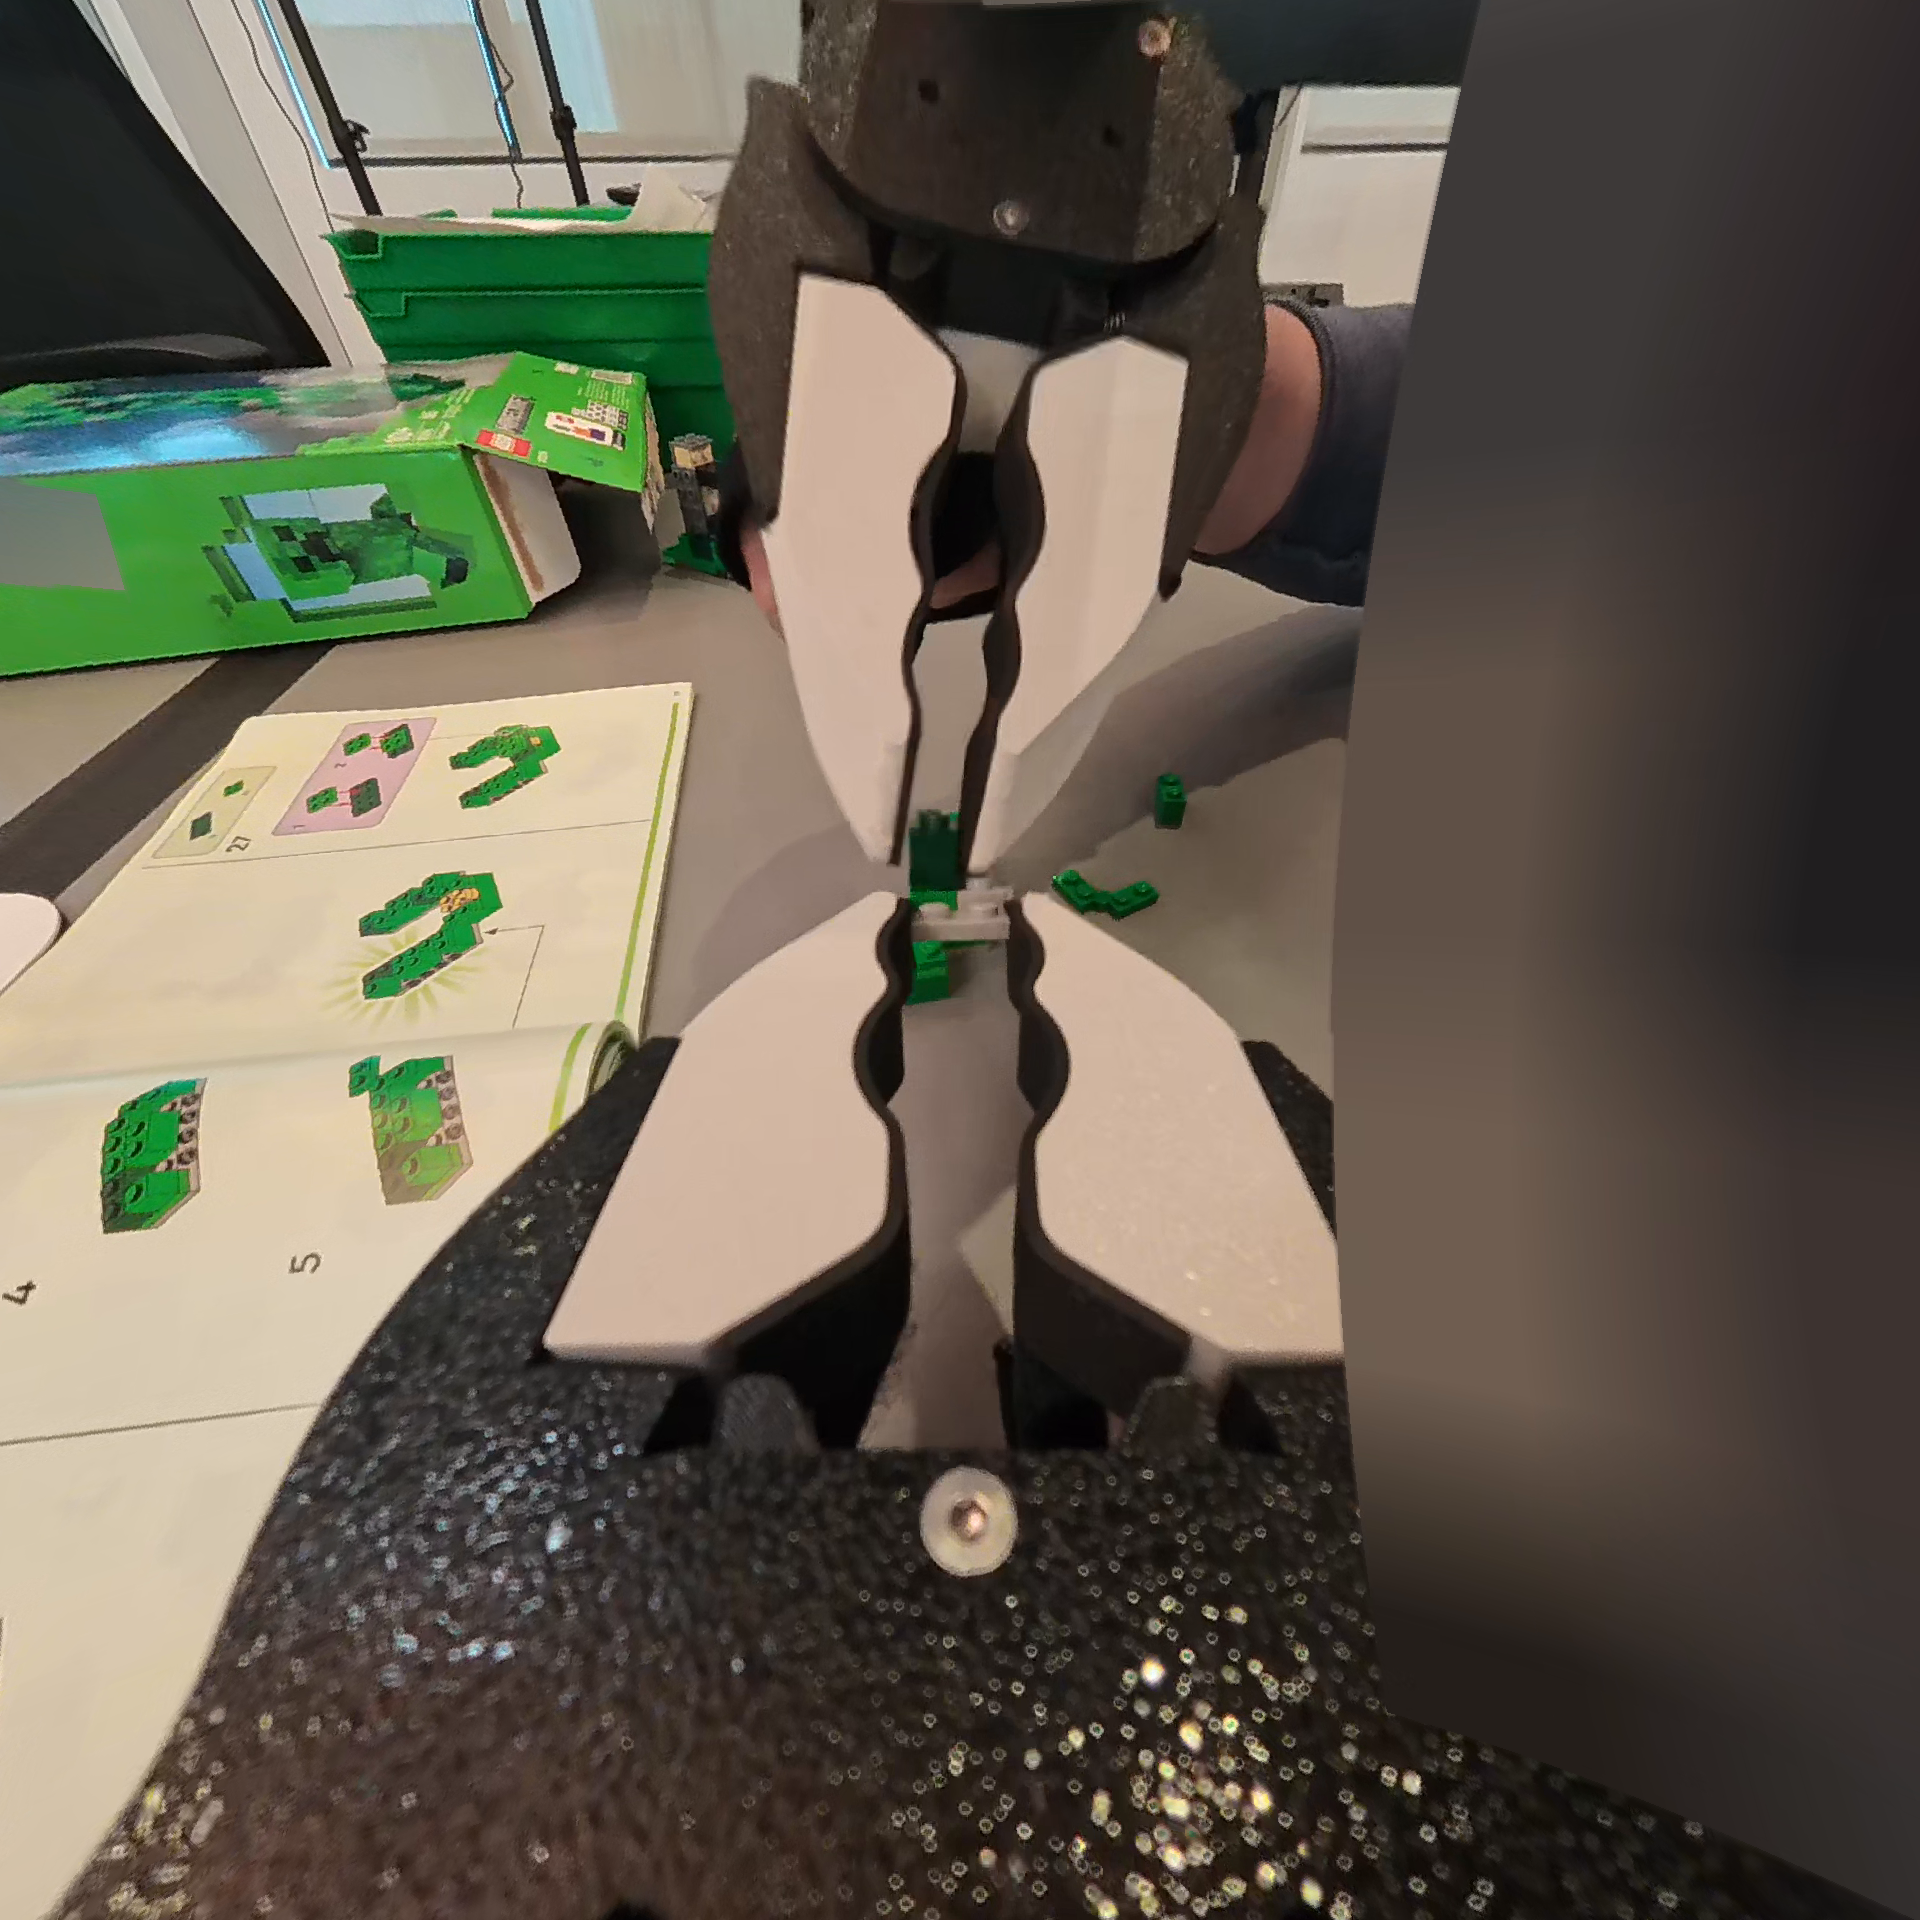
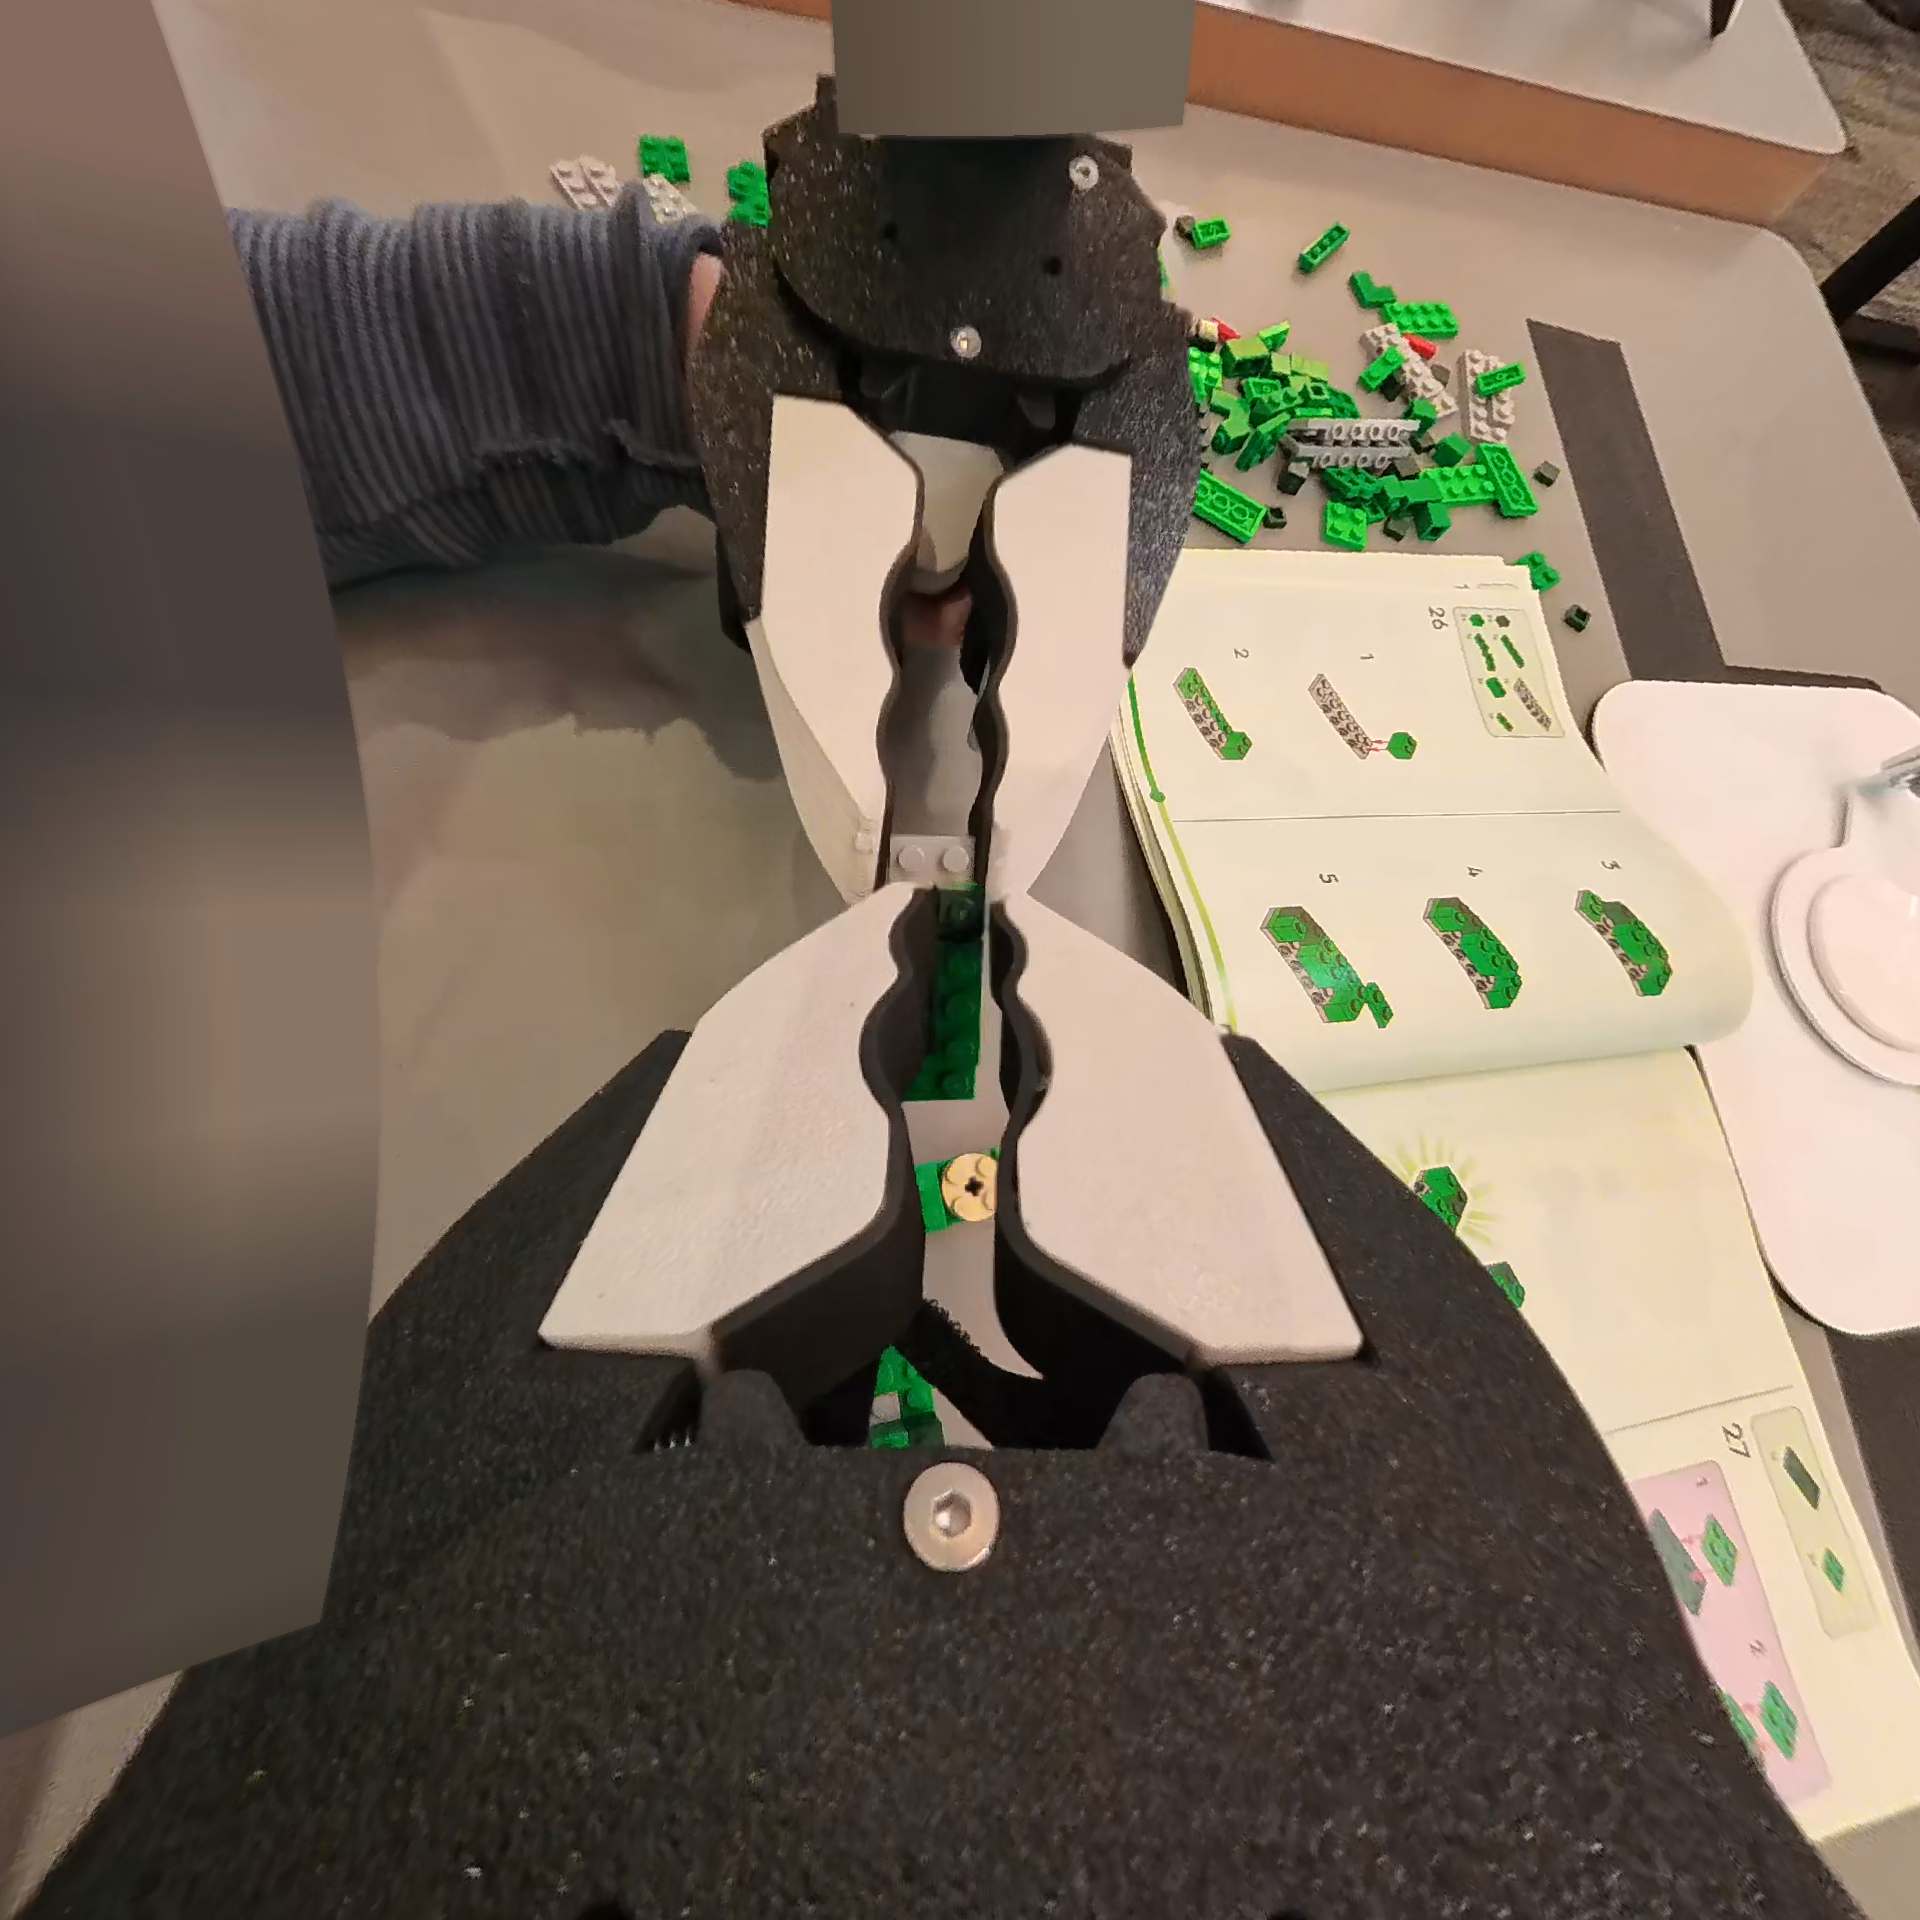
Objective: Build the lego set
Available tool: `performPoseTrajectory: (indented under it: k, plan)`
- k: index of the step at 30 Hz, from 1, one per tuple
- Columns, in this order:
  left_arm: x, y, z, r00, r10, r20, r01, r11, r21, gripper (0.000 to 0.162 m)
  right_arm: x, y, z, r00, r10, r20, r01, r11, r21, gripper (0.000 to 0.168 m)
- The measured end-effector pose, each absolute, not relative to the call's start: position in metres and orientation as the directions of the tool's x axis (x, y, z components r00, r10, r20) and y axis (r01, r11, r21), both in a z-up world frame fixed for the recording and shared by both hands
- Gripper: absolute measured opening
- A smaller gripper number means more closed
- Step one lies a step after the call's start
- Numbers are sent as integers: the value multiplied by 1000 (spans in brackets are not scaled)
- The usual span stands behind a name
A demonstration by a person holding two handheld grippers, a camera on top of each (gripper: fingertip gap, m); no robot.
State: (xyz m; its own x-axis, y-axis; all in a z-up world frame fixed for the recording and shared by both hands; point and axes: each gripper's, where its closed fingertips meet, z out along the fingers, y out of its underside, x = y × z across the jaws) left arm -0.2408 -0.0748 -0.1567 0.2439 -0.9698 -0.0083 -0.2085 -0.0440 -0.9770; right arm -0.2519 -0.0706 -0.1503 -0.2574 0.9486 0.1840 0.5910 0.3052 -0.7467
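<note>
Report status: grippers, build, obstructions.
Left gripper shut on grey plate. Right gripper shut on green build. Plate at build's end. Booklet alongside.

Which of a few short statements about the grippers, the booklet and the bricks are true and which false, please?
1. The left gripper holds a grey plate. True.
2. The booklet is closed. False: it lies open on the table.
3. The right gripper holds a green build. True.
4. The loose bricks are mostly red. False: most are green, with a few grey.
5. The box is blue. False: it is green, with its flap open.
</note>
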Motion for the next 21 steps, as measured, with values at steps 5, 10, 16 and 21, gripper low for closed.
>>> performPoseTrajectory:
  k: [5,10,16,21]
  plan:
    - [-242,-75,-157,245,-970,-4,-205,-48,-978,16,-251,-70,-151,-248,950,189,587,303,-751,11]
    - [-243,-74,-156,253,-967,6,-199,-58,-978,17,-251,-69,-148,-233,952,197,574,298,-762,14]
    - [-243,-72,-159,258,-966,19,-206,-74,-976,17,-251,-67,-146,-204,948,245,542,318,-778,16]
    - [-248,-65,-158,310,-950,30,-198,-95,-976,17,-250,-58,-134,-89,927,365,432,366,-824,37]
